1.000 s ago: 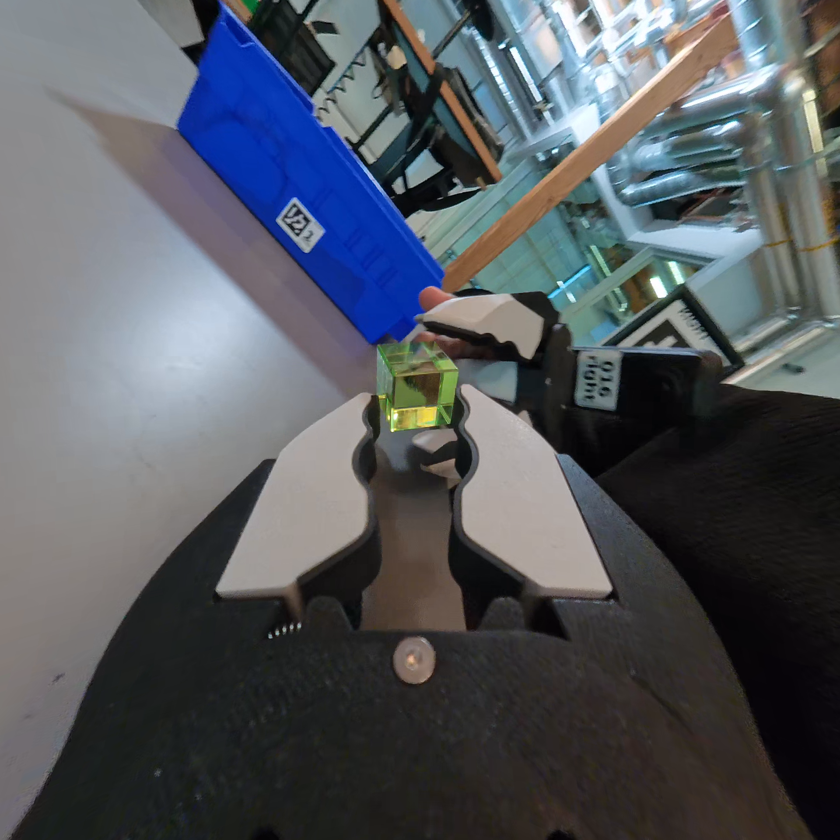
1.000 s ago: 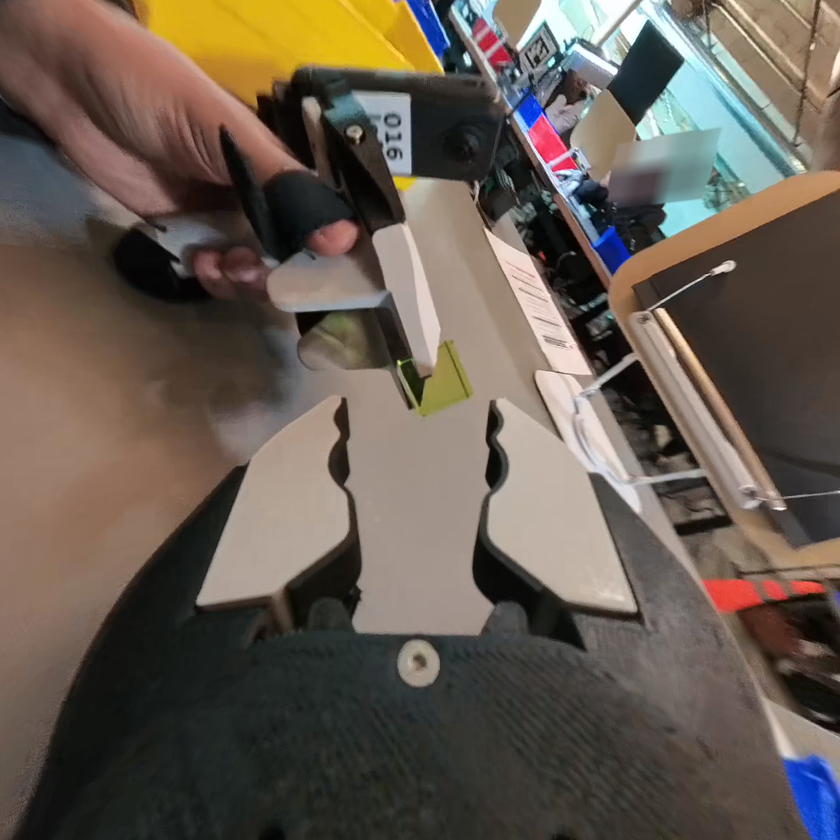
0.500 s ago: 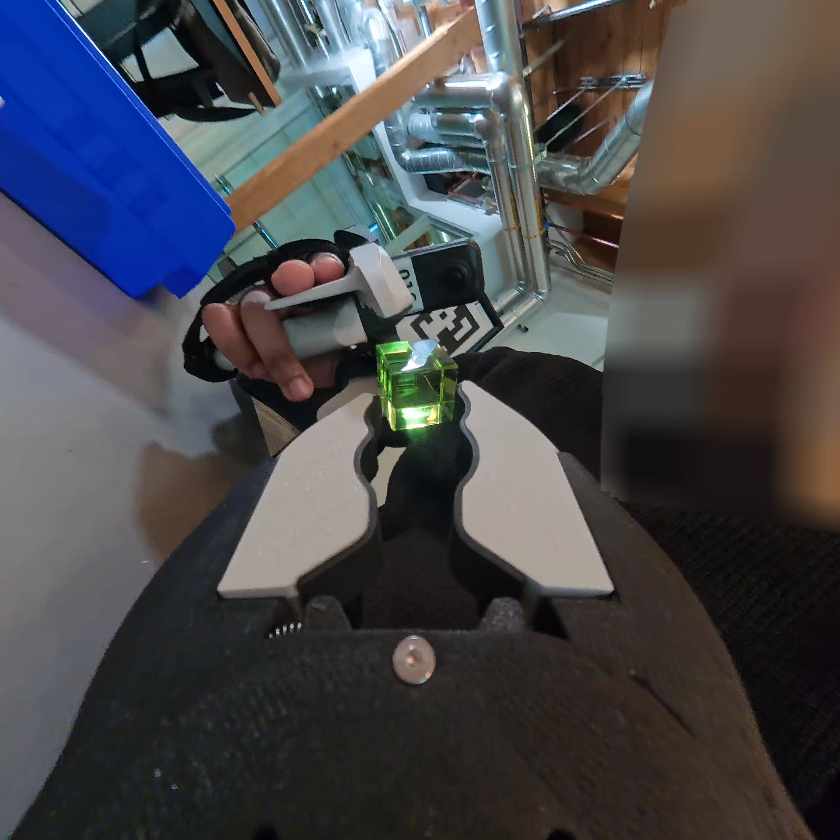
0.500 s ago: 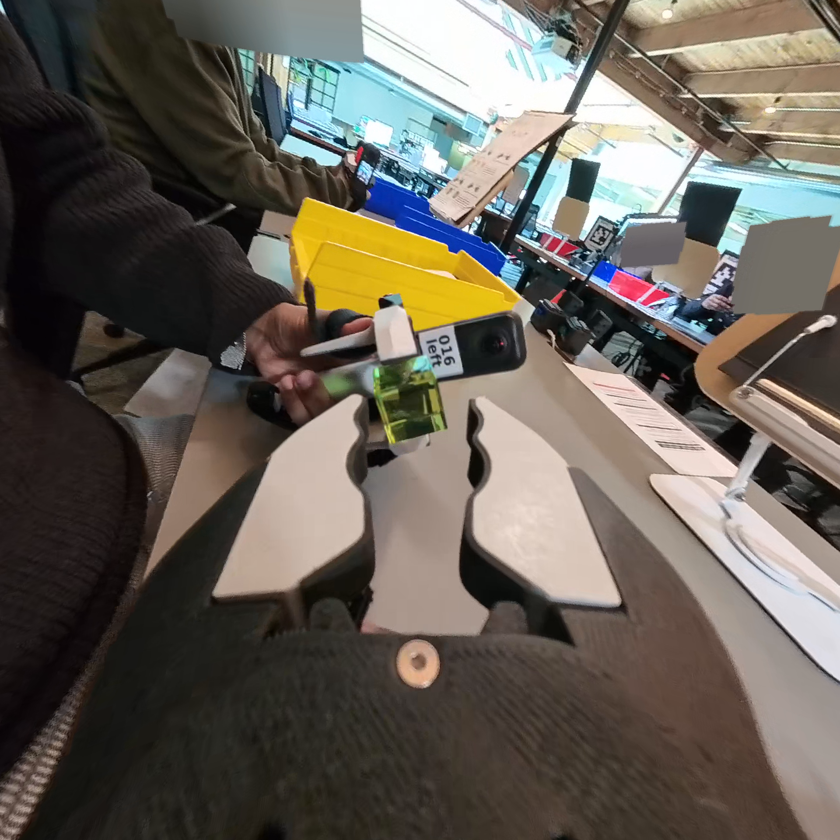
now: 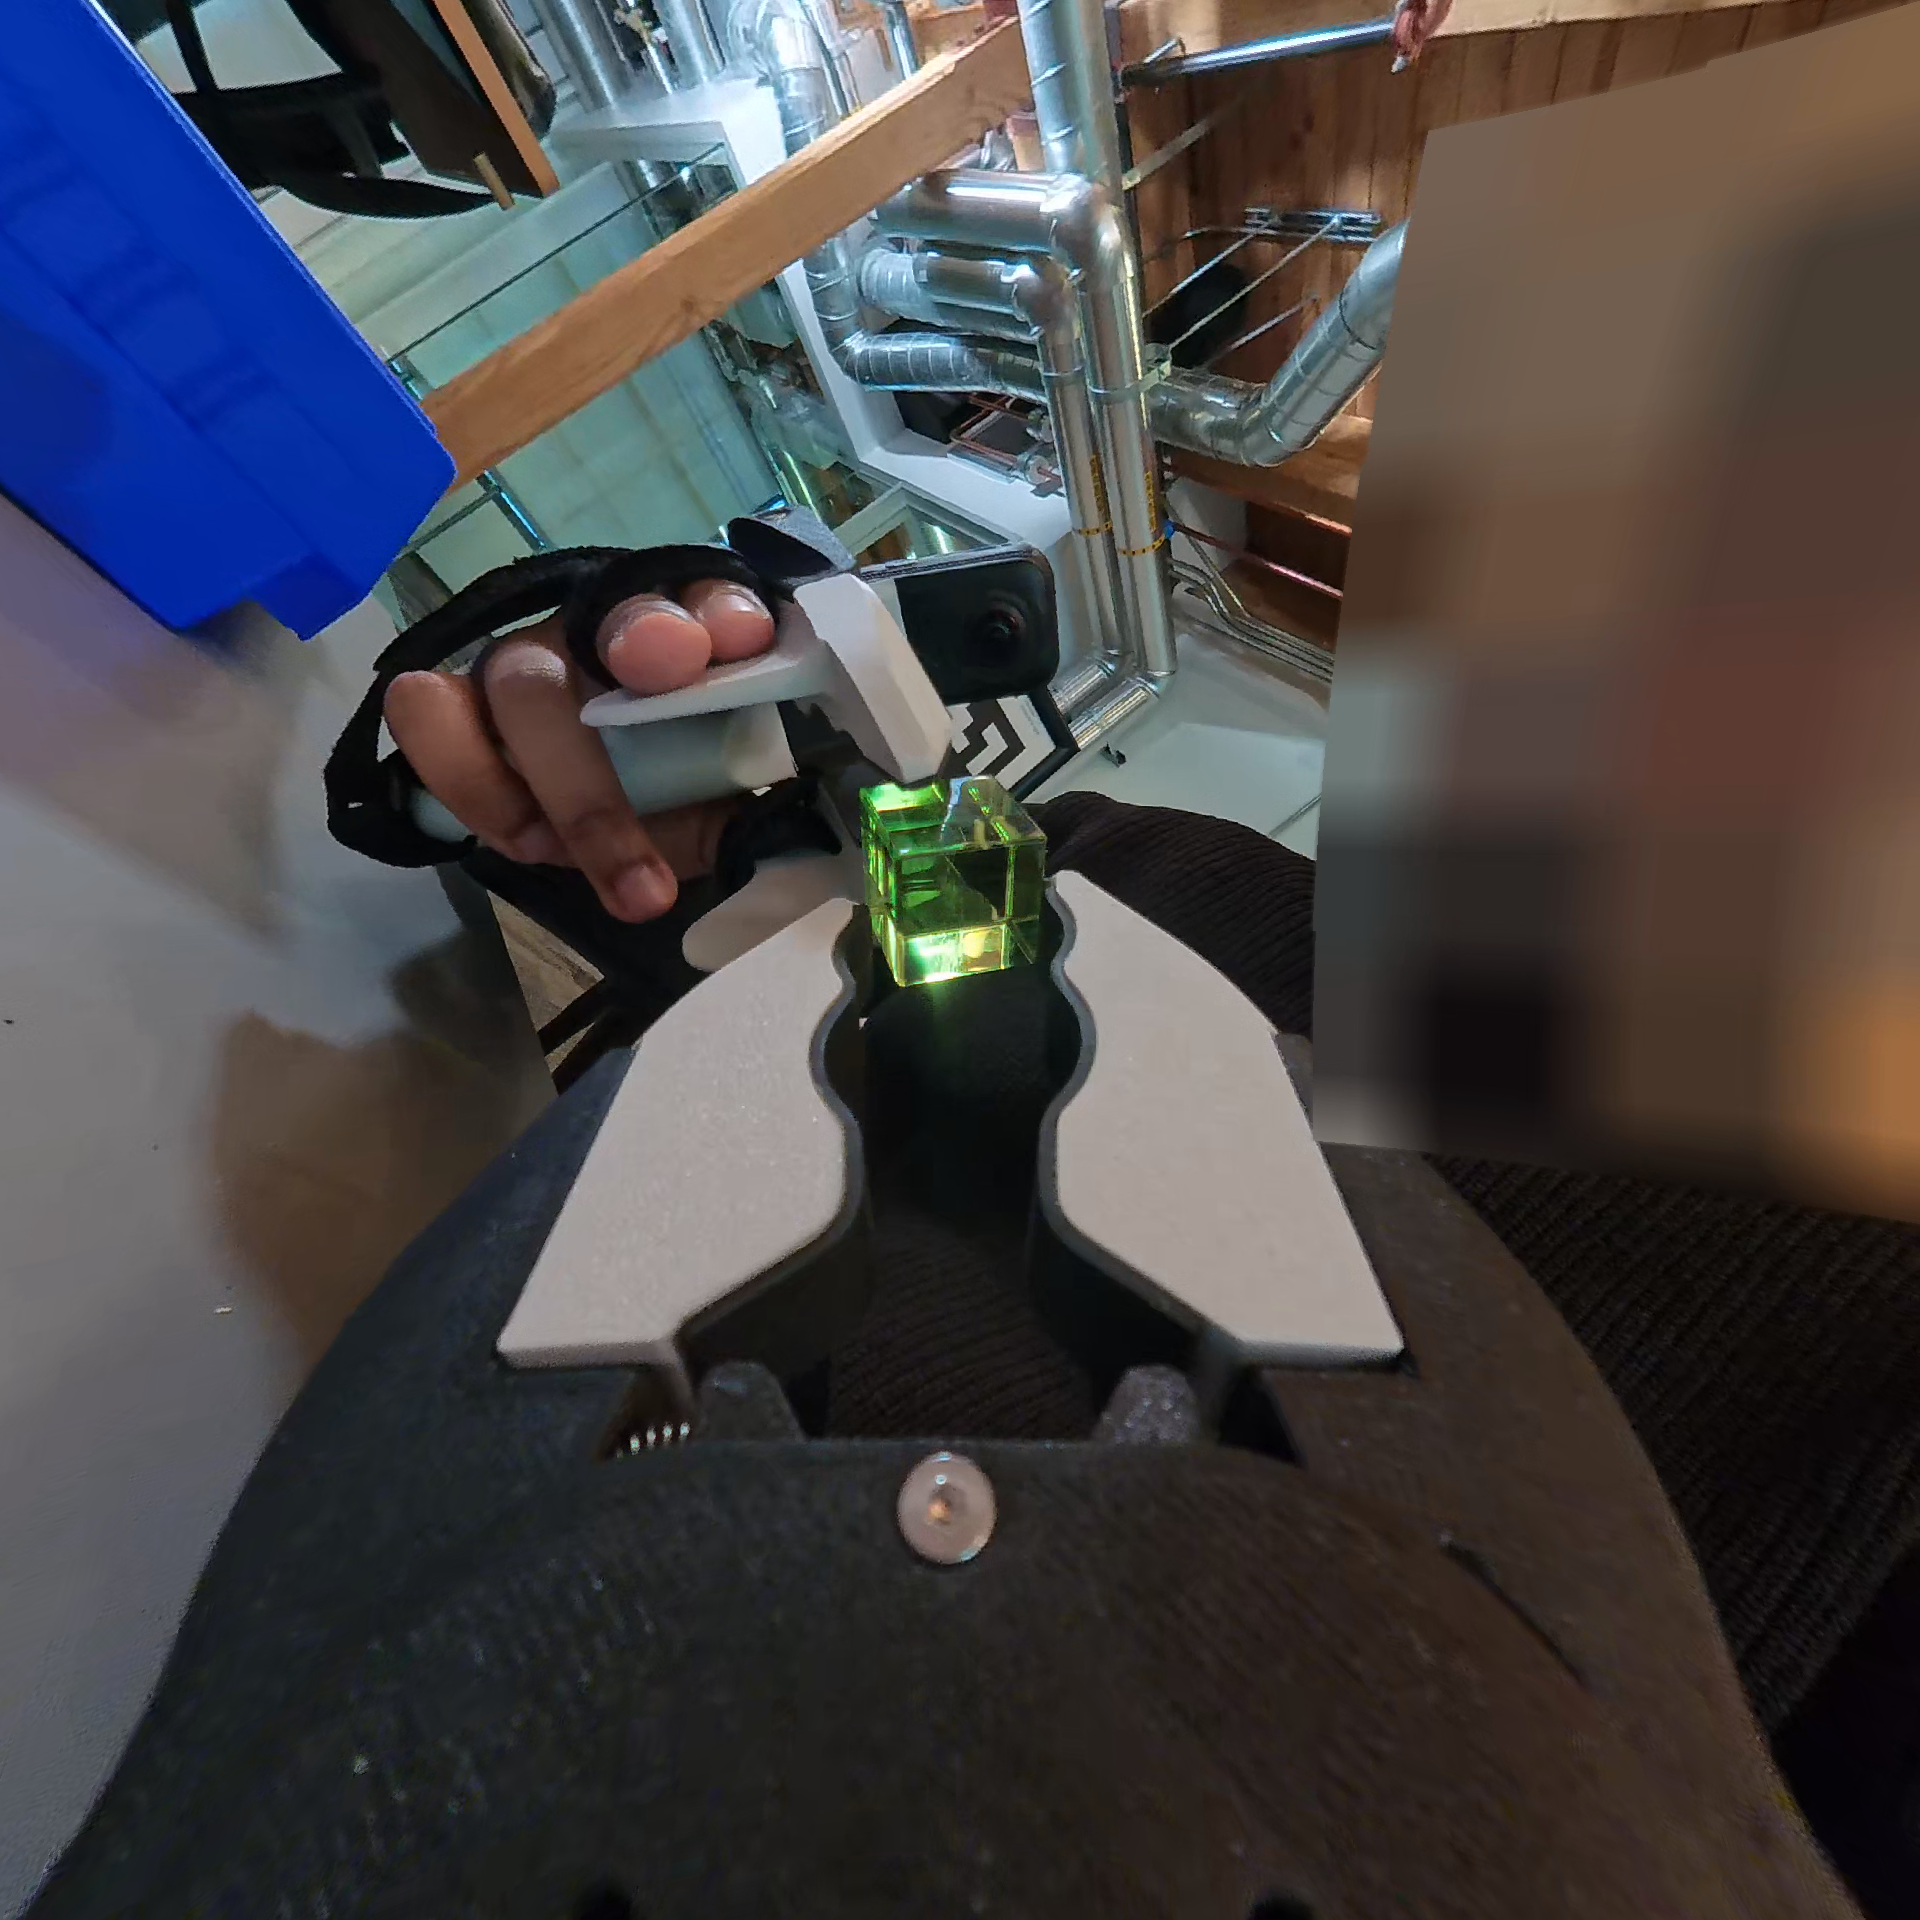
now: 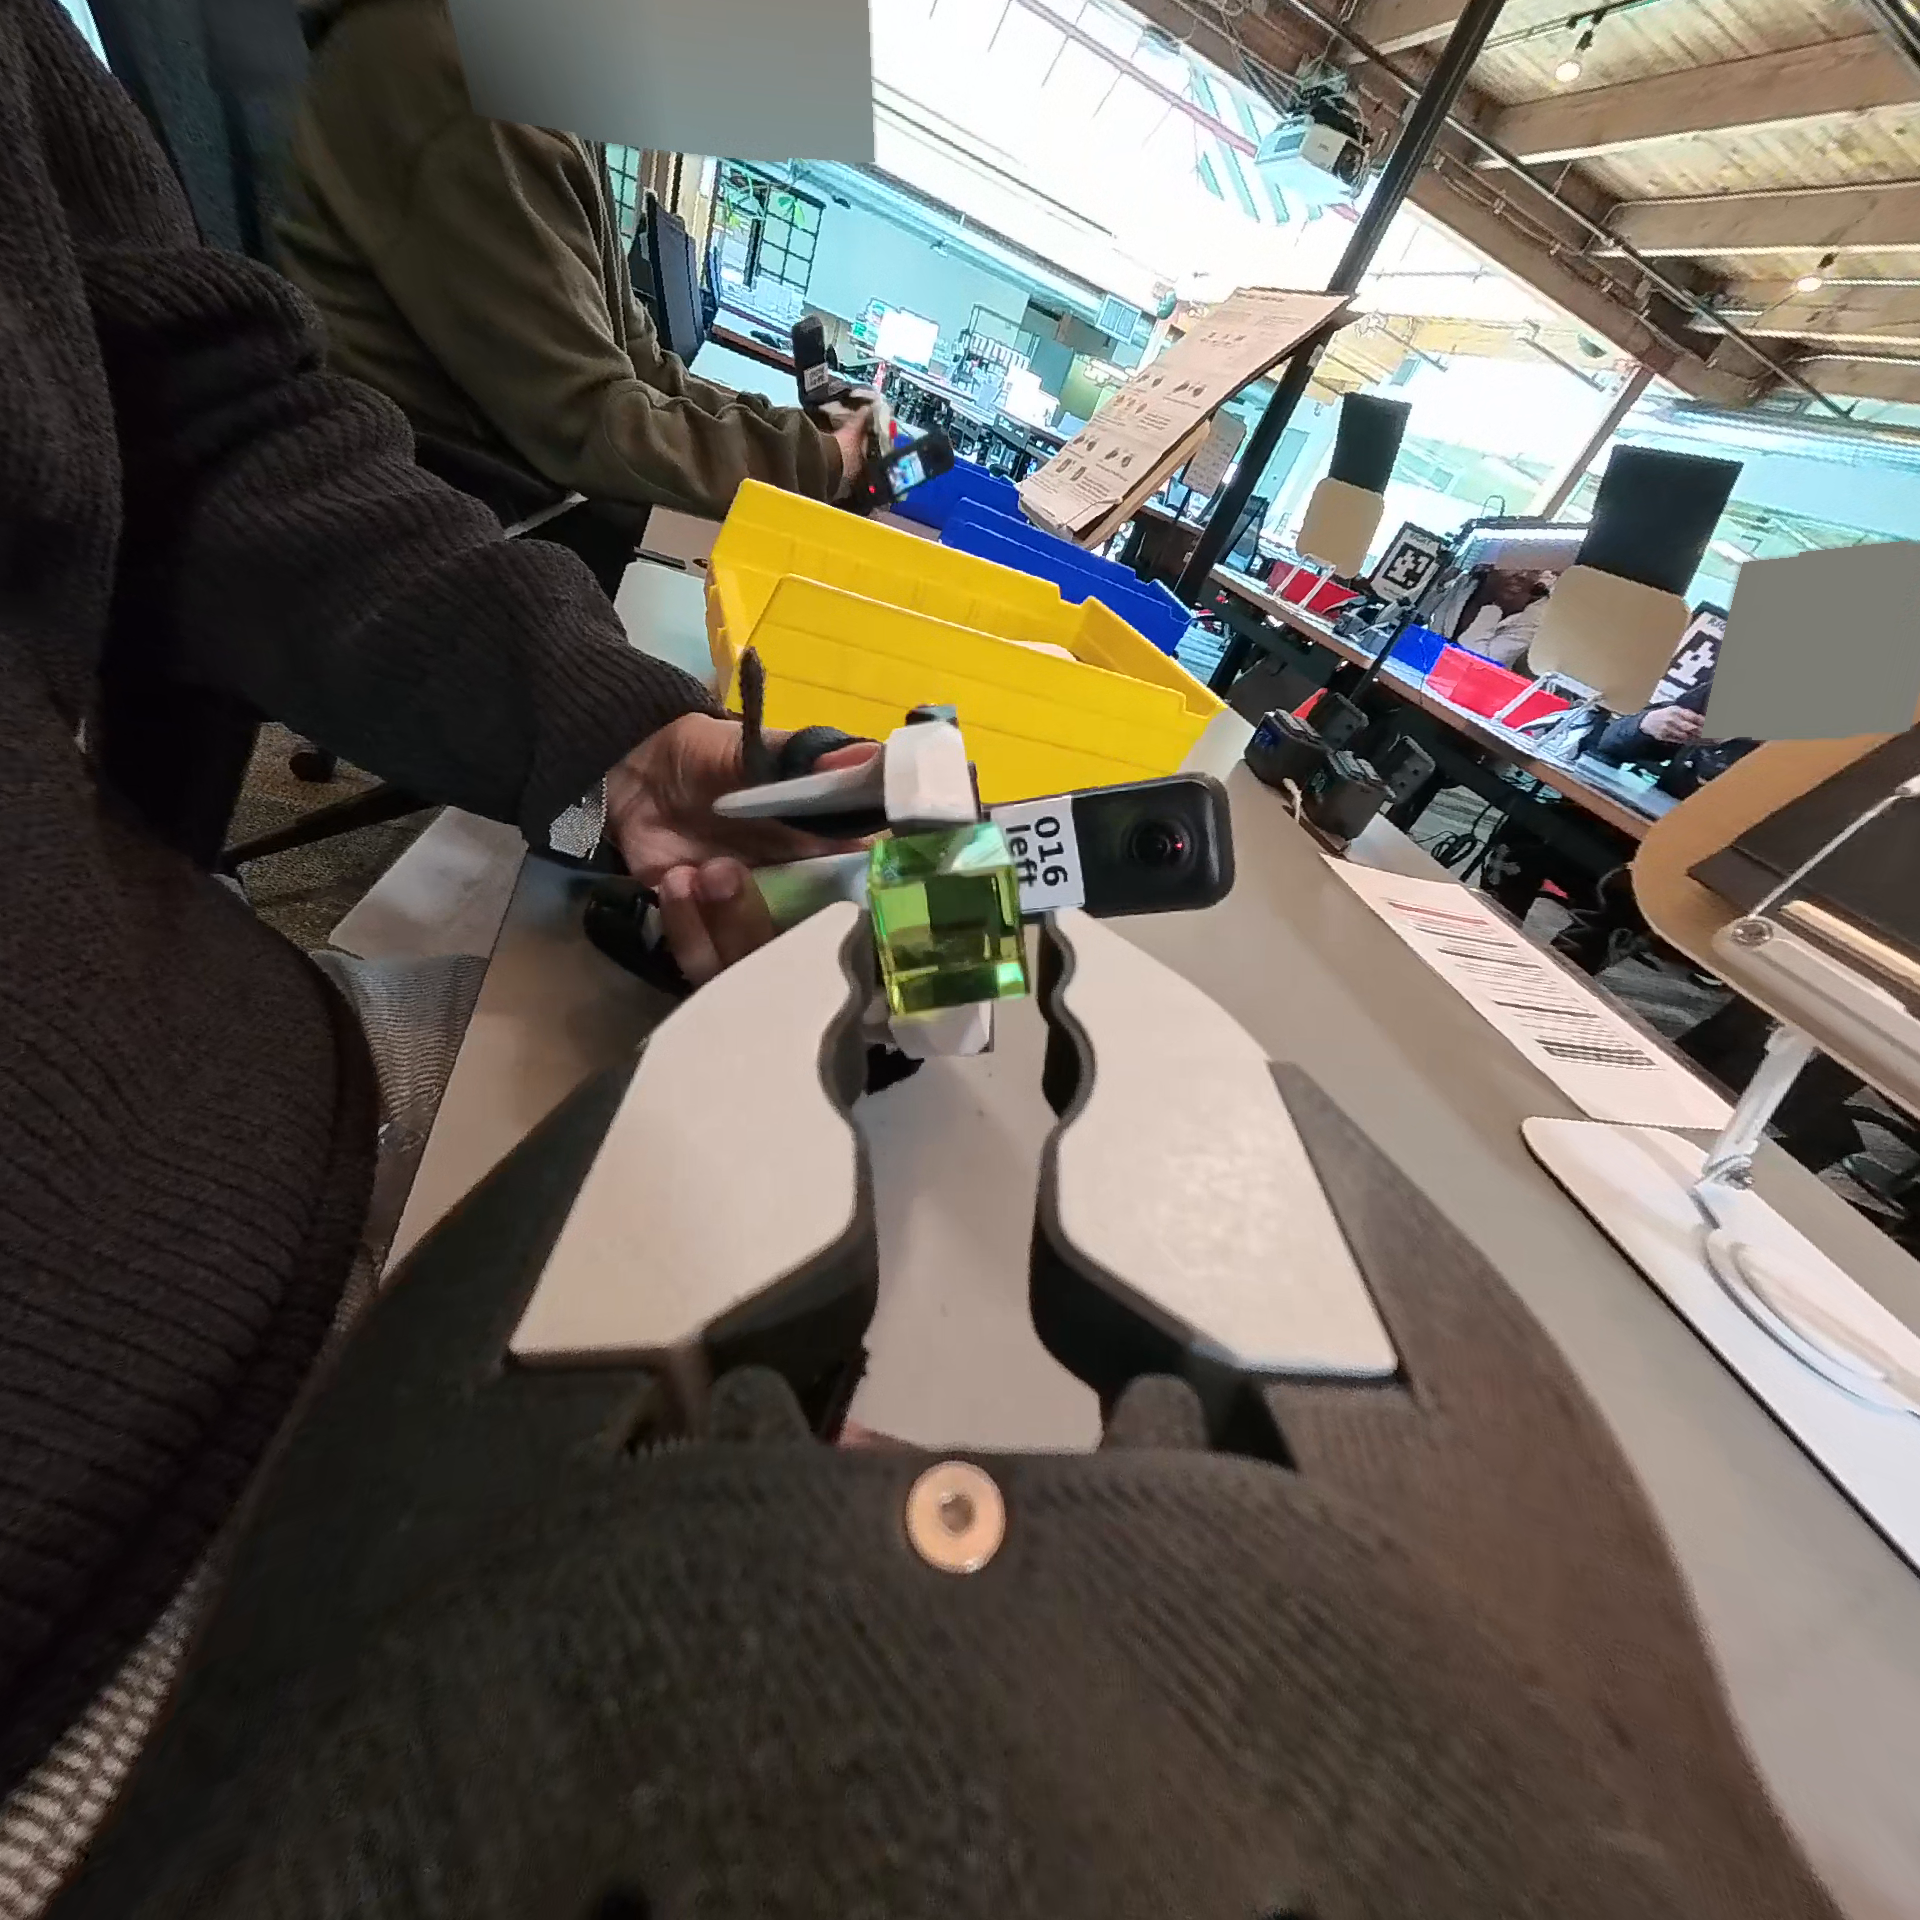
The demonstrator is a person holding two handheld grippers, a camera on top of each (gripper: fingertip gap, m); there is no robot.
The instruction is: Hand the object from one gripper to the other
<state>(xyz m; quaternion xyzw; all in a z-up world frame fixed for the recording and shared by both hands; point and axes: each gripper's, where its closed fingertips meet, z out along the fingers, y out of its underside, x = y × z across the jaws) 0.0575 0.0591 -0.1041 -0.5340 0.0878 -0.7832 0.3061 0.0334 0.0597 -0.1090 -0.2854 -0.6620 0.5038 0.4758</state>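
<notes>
A clear green cube (image 5: 951,894) is up in the air between both grippers. My left gripper (image 5: 951,925) is shut on it, with its fingertips pressing the cube's left and right sides. In the right wrist view the cube (image 6: 951,935) sits between the fingertips of my right gripper (image 6: 948,966), which has closed onto its sides. The left gripper's fingers (image 6: 925,774) hold it there from above and below. In the left wrist view the right gripper's upper finger (image 5: 873,675) rests on the cube's top face.
A blue bin (image 5: 156,364) stands on the grey table at the left. Yellow bins (image 6: 935,665) stand behind the grippers. A printed sheet (image 6: 1507,987) and a white stand base (image 6: 1714,1247) lie to the right. A person in an olive sleeve (image 6: 520,364) sits beyond. The grippers are tip to tip, or close to it.
My right gripper has come up to the cube and its fingers have closed in from wide open onto the cube's sides. My left gripper has kept hold of the cube throughout.
</notes>
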